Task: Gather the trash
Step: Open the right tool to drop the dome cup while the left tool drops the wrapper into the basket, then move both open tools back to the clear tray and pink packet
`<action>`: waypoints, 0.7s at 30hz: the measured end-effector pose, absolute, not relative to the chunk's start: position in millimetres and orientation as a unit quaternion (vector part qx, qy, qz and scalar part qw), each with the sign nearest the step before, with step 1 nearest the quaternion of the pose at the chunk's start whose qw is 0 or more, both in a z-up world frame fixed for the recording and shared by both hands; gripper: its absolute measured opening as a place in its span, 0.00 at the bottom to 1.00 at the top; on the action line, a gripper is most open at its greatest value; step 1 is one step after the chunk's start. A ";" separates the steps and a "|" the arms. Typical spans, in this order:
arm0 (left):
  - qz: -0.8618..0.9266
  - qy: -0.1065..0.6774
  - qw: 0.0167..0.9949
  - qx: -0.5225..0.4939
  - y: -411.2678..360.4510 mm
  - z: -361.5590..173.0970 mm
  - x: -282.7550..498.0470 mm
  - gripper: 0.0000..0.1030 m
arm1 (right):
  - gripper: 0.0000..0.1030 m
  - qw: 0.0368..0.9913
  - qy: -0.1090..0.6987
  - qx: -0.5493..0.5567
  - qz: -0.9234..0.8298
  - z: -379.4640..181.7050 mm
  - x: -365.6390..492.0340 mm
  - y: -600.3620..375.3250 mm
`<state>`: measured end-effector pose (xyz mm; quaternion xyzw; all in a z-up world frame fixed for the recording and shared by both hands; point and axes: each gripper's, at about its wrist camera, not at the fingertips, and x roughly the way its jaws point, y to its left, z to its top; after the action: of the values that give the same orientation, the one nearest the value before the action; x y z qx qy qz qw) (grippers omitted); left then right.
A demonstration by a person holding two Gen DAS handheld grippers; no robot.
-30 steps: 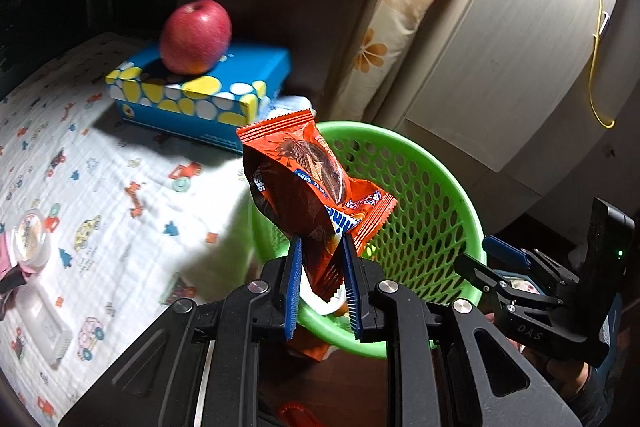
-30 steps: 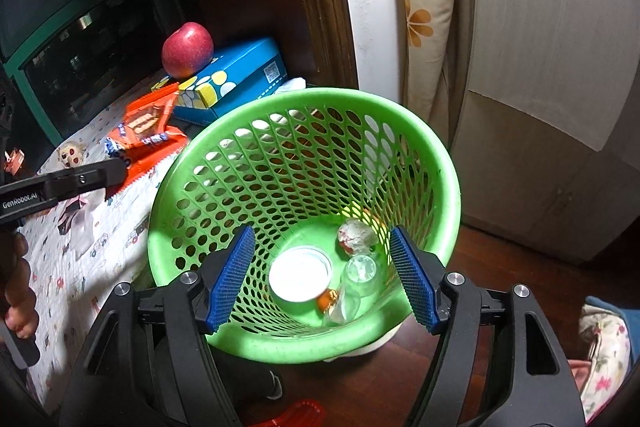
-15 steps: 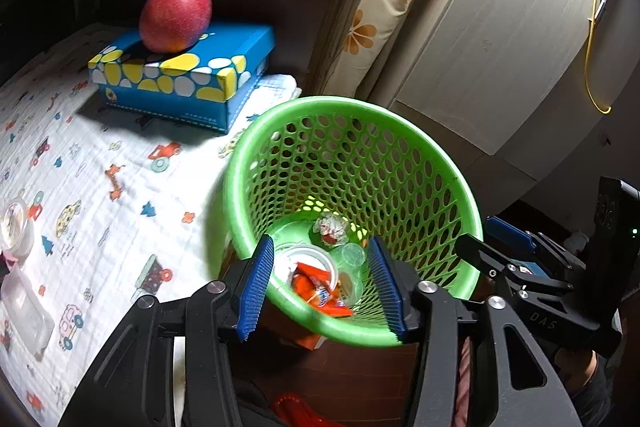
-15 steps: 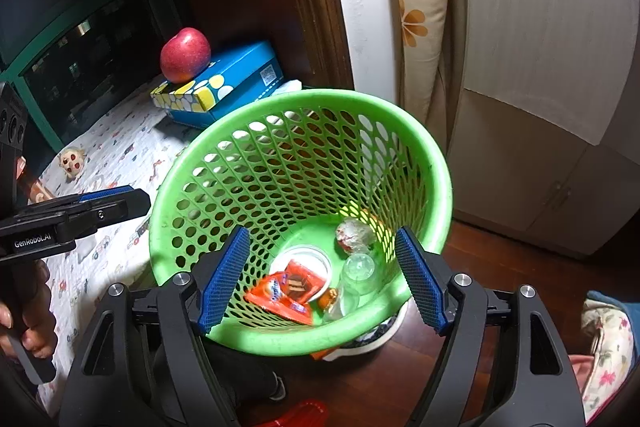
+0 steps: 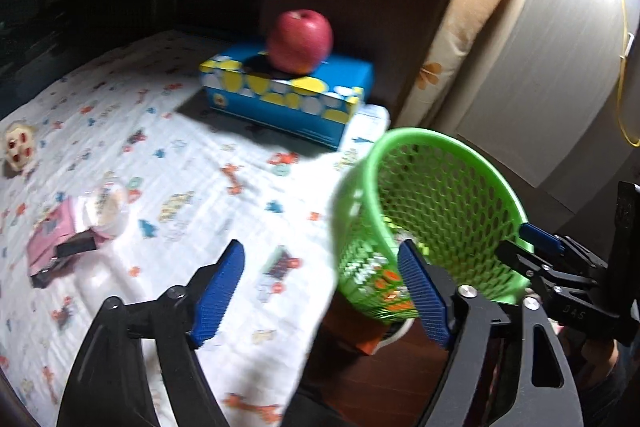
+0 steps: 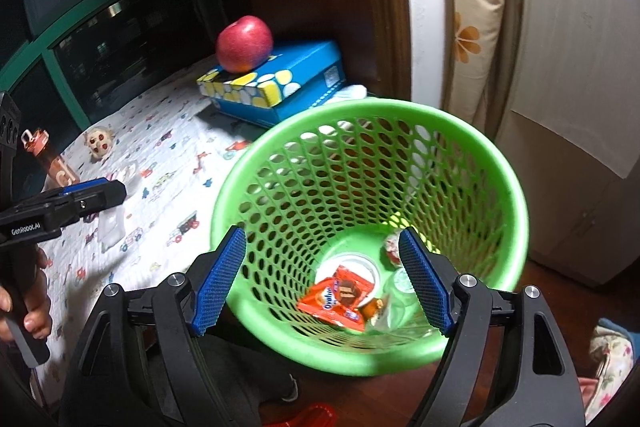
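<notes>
Patterned bedsheet (image 5: 192,163) | left gripper (image 5: 320,291) fingers spread, empty | right gripper (image 6: 320,283) fingers spread, empty, above green basket (image 6: 472,131)

A green perforated plastic basket (image 6: 372,163) with a smooth, slightly glossy rim sits just ahead of the right gripper (image 6: 320,281), whose ridged blue pads (image 6: 218,281) look matt. Inside lies a shiny orange foil wrapper (image 6: 334,301). Left of it spreads soft printed cloth (image 5: 168,163).

Home bedroom: printed bedsheet (image 5: 192,163), wardrobe (image 6: 580,67).
</notes>
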<state>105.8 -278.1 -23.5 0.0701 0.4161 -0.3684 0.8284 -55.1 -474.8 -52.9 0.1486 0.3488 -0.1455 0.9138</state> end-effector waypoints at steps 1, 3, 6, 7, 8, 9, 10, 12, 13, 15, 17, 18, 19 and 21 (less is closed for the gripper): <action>-0.358 0.415 0.833 0.072 -270.2 -22.5 109.8 0.78 | 0.76 0.915 0.350 0.146 -0.140 -52.5 -50.9 -470.5; -0.339 0.411 0.843 0.074 -253.4 -20.8 117.7 0.79 | 0.76 0.917 0.351 0.141 -0.128 -51.9 -42.1 -461.6; -0.311 0.412 0.854 0.061 -223.4 -18.4 133.0 0.79 | 0.76 0.919 0.356 0.132 -0.107 -52.1 -27.2 -446.2; -0.302 0.412 0.858 0.057 -212.5 -18.1 138.0 0.79 | 0.76 0.919 0.358 0.129 -0.100 -51.8 -22.3 -440.7; -0.294 0.412 0.861 0.056 -203.0 -17.8 142.2 0.79 | 0.76 0.920 0.360 0.127 -0.092 -51.7 -17.0 -435.0; -0.285 0.412 0.864 0.053 -192.1 -17.8 146.8 0.79 | 0.76 0.921 0.360 0.125 -0.084 -51.5 -11.8 -429.0; -0.276 0.413 0.866 0.050 -182.6 -18.2 150.7 0.80 | 0.76 0.921 0.362 0.122 -0.076 -51.4 -7.0 -422.4; -0.258 0.418 0.870 0.044 -162.9 -19.7 159.2 0.80 | 0.76 0.922 0.366 0.115 -0.060 -52.2 4.5 -407.7; -0.247 0.419 0.873 0.041 -151.3 -20.5 163.3 0.80 | 0.76 0.922 0.368 0.111 -0.051 -52.8 10.3 -400.1; -0.226 0.423 0.877 0.037 -131.2 -22.7 170.3 0.80 | 0.76 0.921 0.373 0.104 -0.034 -54.4 21.9 -385.2; -0.210 0.424 0.880 0.033 -112.6 -24.4 176.2 0.80 | 0.76 0.920 0.378 0.099 -0.018 -56.6 33.9 -370.6; -0.202 0.423 0.883 0.033 -103.5 -25.2 179.0 0.80 | 0.76 0.919 0.381 0.098 -0.009 -57.8 40.2 -363.4; -0.193 0.422 0.885 0.034 -94.8 -26.1 181.1 0.80 | 0.76 0.918 0.384 0.097 0.000 -59.1 46.2 -355.9; -0.177 0.423 0.888 0.038 -78.4 -28.9 185.6 0.80 | 0.76 0.916 0.389 0.094 0.018 -61.2 58.4 -340.3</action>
<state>185.6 -78.4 -28.9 0.0380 0.4231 -0.1769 0.8878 58.4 -340.3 -61.2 0.0940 0.3891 0.0176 0.9162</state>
